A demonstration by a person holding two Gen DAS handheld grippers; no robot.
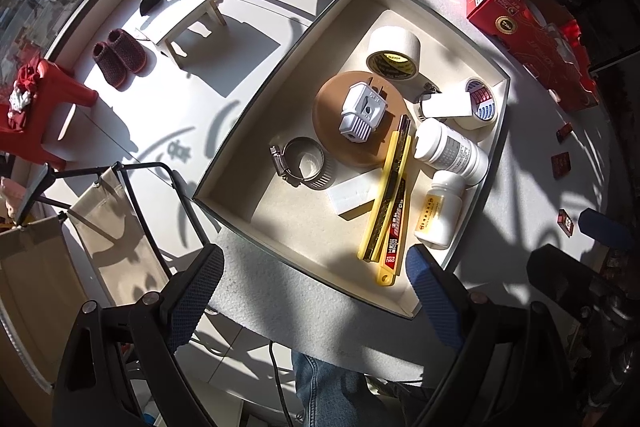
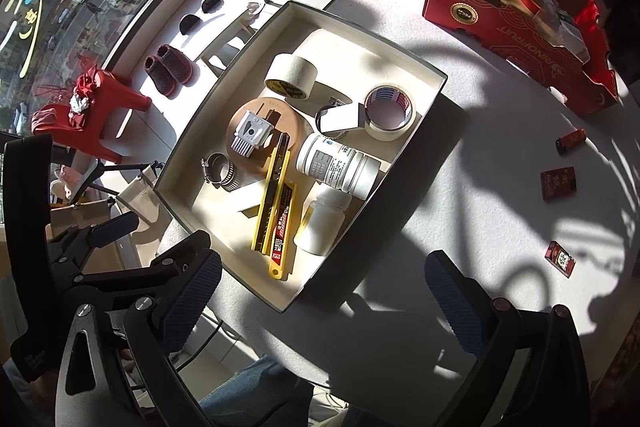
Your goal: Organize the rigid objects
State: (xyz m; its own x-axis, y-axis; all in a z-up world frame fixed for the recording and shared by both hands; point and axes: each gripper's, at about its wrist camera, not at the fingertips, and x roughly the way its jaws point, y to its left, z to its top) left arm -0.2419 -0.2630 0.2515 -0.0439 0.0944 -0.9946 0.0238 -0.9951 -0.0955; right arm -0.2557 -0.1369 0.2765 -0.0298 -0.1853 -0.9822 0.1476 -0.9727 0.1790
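Left wrist view: left gripper [image 1: 316, 289] spread wide, empty, over the near rim of the tray [image 1: 280, 59]; tray holds two tape rolls, a grey plug [image 1: 362, 111] on a brown disc, hose clamp [image 1: 300, 163], yellow utility knife [image 1: 390, 203], two white bottles. Right wrist view: right gripper [image 2: 320, 293] likewise spread, empty; three small red packets [image 2: 558, 183] lie loose on the table, right of the tray.

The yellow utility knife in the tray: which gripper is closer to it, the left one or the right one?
Left. The left gripper hangs open at the tray's near edge, its blue finger beside the end of the yellow utility knife. The right gripper, also open, is farther back, outside the tray.
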